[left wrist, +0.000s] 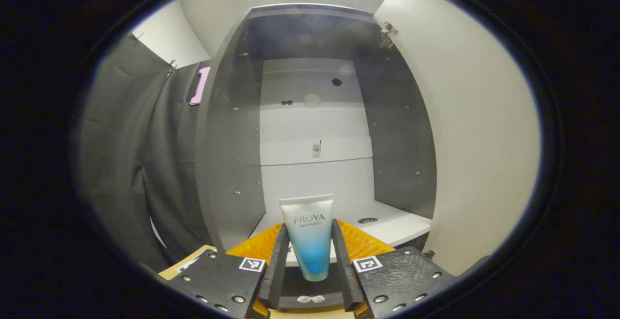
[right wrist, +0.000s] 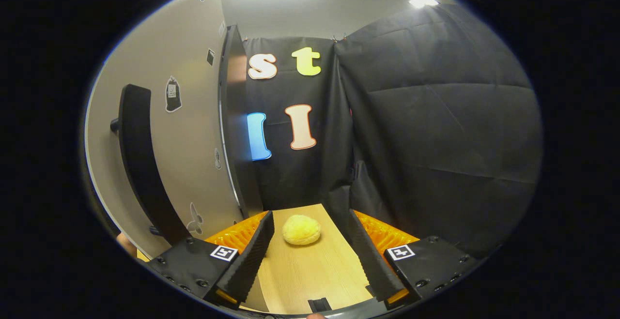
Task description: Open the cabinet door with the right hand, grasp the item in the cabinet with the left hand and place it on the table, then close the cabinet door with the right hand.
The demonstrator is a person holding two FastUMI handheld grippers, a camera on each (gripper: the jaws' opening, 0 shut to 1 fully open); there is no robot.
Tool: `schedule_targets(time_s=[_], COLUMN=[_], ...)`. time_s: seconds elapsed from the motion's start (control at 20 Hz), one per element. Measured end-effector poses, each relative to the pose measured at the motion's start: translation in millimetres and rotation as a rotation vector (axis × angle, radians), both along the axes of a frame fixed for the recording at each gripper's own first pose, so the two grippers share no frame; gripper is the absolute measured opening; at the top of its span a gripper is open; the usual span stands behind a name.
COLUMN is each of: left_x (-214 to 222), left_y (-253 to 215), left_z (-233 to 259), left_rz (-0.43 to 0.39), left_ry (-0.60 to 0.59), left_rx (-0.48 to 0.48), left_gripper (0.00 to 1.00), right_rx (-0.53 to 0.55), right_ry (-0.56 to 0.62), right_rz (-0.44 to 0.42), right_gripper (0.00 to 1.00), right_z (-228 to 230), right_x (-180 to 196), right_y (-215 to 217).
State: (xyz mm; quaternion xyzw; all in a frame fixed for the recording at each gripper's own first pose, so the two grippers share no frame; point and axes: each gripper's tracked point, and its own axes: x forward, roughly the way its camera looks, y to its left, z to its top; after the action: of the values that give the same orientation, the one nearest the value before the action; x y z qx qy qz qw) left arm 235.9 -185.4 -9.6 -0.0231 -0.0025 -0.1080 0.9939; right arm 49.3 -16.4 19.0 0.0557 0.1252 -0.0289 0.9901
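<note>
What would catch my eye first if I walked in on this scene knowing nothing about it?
Probably the white-and-blue tube, standing cap-down between the left gripper's fingers in front of the open cabinet, whose pale door swings wide to the right. In the right gripper view, a fluffy yellow ball sits on the wooden table ahead of the open right gripper.

Smooth plastic tube [left wrist: 310, 236], satin finish; matt dark cabinet [left wrist: 232, 164] panels; pale wood-grain surface [right wrist: 310, 270]; soft fuzzy ball [right wrist: 301, 229]; creased matt cloth wall [right wrist: 436, 130].
</note>
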Motion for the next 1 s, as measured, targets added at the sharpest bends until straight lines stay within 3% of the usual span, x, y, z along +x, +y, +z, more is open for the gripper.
schedule_targets(time_s=[0.2,0.45,0.6,1.0], left_x=[-27,-62,-84,-134], left_y=[13,21,28,44], left_z=[-10,-33,-53,-113], left_rz=[0.028,0.049,0.064,0.089], left_ry=[0.012,0.034,0.054,0.090], left_rx=[0.003,-0.002,-0.007,-0.035], left_gripper=[0.52,0.50,0.52,0.52], right_rx=[-0.003,0.007,-0.012,-0.030], right_ry=[0.007,0.016,0.019,0.007], right_rz=[0.042,0.081,0.086,0.090], right_gripper=[0.96,0.92,0.96,0.92], right_z=[-2,-6,-10,-22], right_x=[-5,-13,-20,-26], right_y=[1,2,-3,-8])
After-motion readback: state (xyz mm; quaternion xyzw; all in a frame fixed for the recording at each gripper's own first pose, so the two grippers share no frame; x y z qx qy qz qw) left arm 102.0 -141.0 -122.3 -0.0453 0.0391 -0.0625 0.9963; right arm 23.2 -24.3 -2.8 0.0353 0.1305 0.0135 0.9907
